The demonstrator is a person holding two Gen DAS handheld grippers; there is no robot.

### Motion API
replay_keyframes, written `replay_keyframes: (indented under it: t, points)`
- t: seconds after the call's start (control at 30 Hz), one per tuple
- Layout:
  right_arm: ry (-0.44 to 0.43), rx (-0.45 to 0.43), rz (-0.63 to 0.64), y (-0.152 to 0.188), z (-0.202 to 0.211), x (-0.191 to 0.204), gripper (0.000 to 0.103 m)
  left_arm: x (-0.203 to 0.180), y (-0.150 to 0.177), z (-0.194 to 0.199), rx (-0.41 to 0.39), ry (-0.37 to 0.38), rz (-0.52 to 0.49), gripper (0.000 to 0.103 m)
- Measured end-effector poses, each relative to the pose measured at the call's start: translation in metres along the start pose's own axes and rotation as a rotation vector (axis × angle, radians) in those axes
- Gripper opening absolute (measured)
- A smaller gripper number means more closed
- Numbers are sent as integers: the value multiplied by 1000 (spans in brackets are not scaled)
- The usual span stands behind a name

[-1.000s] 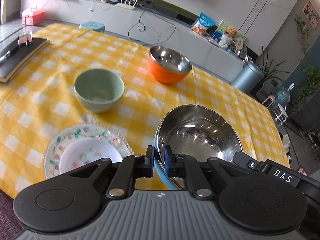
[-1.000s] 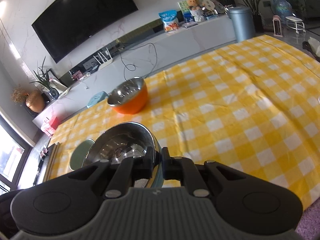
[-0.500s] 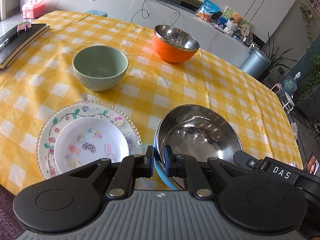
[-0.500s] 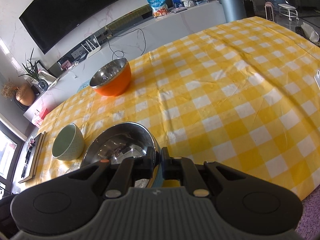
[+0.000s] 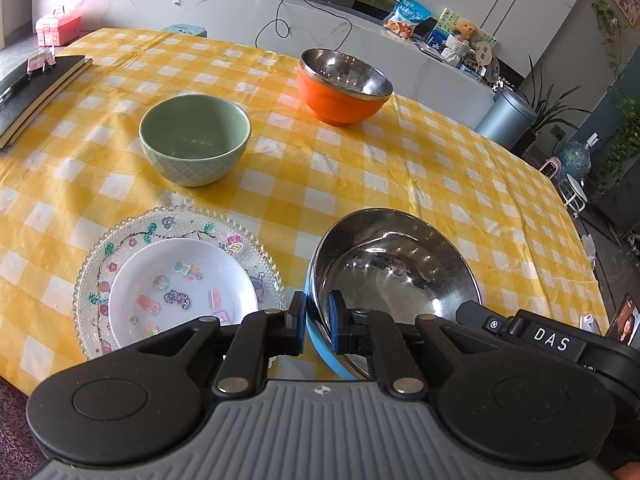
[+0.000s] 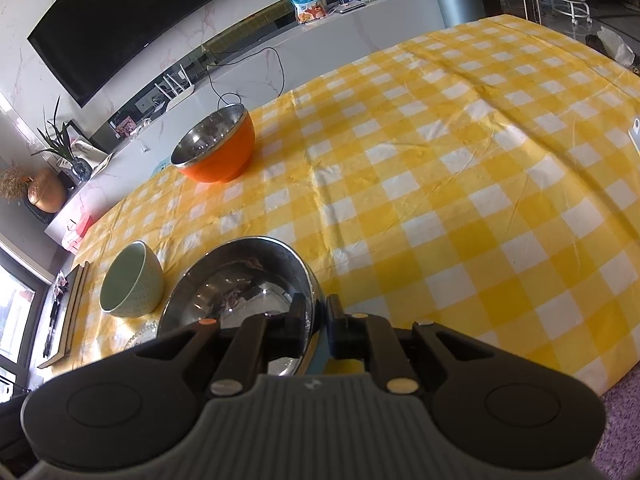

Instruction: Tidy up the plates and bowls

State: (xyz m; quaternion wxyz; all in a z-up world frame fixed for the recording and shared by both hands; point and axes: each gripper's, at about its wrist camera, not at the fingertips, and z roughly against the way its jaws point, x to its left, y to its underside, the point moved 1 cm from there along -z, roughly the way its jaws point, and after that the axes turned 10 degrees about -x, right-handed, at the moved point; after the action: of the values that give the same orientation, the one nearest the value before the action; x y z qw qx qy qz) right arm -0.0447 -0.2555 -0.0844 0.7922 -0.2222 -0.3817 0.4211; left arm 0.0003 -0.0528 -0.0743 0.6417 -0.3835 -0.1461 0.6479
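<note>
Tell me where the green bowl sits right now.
In the left wrist view the green bowl stands upright on the checked tablecloth, left of centre, behind the stacked plates and left of the orange bowl.

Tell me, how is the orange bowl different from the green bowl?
The orange bowl is shiny metal inside, while the green bowl is the same pale green inside and out. The orange bowl's outside is smooth; the green bowl's has a diamond pattern. The orange bowl sits farther back on the tablecloth; the green bowl sits nearer the plates. Both stand upright and empty.
</note>
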Motion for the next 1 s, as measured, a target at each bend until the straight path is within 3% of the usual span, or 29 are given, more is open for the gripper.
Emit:
replay_keyframes:
  t: [0.13, 0.3, 0.53, 1.0]
  points:
    - [-3, -22, 13, -2, 4, 3, 27, -1, -2, 3, -2, 21, -4, 24]
    - [-5, -71, 58, -6, 13, 10, 33, -8, -7, 12, -32, 26, -47, 36]
    - [-9, -131, 113, -14, 22, 20, 41, -8, -23, 20, -84, 17, -65, 41]
    - [-55, -165, 203, -31, 15, 48, 56, -13, -53, 12, -132, -30, -175, 46]
